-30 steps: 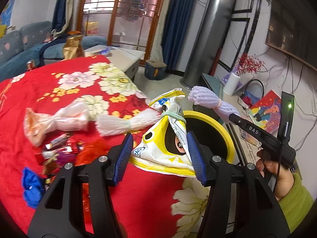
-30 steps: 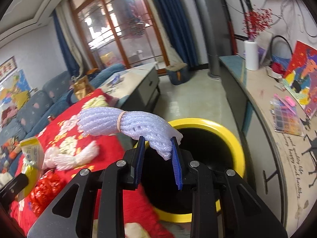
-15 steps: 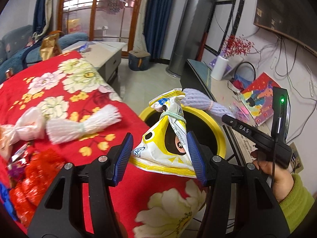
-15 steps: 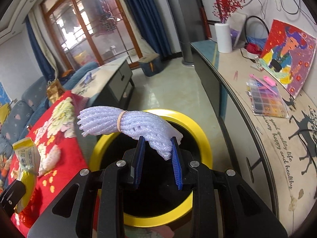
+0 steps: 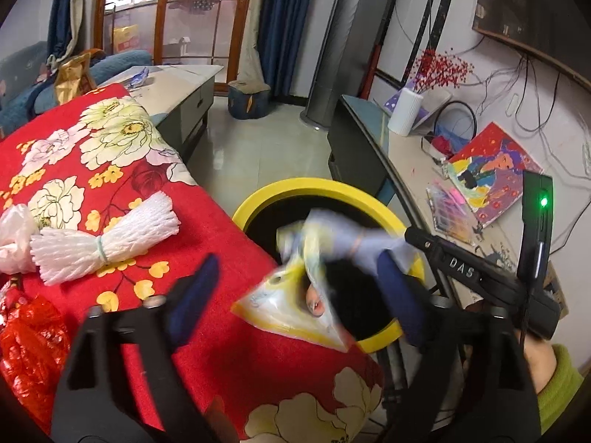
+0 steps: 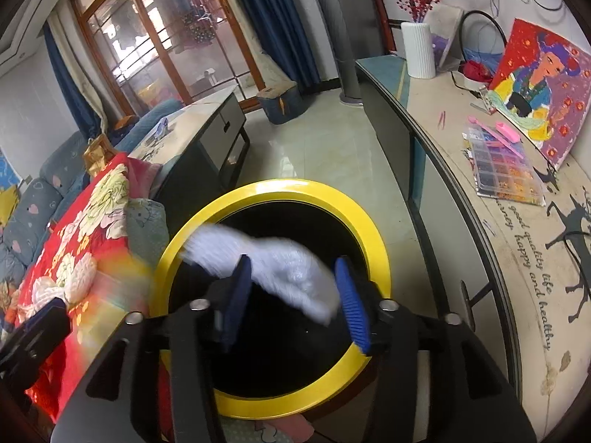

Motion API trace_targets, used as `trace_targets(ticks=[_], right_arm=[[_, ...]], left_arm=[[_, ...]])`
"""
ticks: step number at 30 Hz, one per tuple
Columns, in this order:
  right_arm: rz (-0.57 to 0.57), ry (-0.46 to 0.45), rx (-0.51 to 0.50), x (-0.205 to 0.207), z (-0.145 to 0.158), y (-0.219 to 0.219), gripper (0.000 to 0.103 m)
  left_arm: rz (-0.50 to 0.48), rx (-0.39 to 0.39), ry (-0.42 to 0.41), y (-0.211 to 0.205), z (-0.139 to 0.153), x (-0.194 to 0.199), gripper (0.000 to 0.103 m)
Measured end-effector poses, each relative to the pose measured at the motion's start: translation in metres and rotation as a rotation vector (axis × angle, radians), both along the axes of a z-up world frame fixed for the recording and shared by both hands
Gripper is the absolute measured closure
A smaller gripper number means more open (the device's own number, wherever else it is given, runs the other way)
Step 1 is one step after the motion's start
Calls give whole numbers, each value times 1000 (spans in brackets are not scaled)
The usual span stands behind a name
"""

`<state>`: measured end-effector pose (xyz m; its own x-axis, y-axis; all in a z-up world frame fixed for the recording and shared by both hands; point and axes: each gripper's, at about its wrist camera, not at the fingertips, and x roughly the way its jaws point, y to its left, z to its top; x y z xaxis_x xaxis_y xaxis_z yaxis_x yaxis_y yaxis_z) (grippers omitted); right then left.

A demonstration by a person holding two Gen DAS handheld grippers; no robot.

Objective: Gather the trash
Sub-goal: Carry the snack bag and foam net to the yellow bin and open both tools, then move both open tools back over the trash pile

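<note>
A yellow-rimmed black bin [image 5: 325,189] [image 6: 376,243] stands beside the red flowered table. My left gripper [image 5: 295,291] is open; the yellow snack bag [image 5: 295,306] is blurred between its spread fingers, over the bin's near edge. My right gripper [image 6: 295,291] is open above the bin mouth; the pale purple foam net [image 6: 284,265] is blurred between its fingers, not pinched. It also shows in the left wrist view [image 5: 354,238] above the bag.
On the red flowered cloth [image 5: 110,155] lie a white foam net [image 5: 99,236], a pale plastic bag [image 5: 14,232] and a red wrapper [image 5: 29,347]. A long sideboard [image 6: 517,258] with a vase, painting and bead box runs right of the bin.
Both grippers have opened over the bin. The snack bag and the purple foam net, held tight before, are now loose and blurred in motion.
</note>
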<state>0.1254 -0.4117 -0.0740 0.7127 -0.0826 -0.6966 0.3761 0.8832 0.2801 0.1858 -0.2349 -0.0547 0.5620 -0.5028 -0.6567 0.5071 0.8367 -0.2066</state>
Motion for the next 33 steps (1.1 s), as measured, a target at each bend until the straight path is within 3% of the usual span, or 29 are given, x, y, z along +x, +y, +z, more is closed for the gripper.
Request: trace_targets(ticks=[5, 8, 33], right_arm=[[10, -17, -20, -1, 6, 7, 45], [27, -37, -29, -3, 13, 14, 40], [251, -144, -51, -8, 63, 107, 40]], left_arm=[[16, -27, -22, 9, 7, -7, 12], [35, -52, -32, 18, 13, -11, 11], [257, -130, -109, 118, 47, -32, 11]])
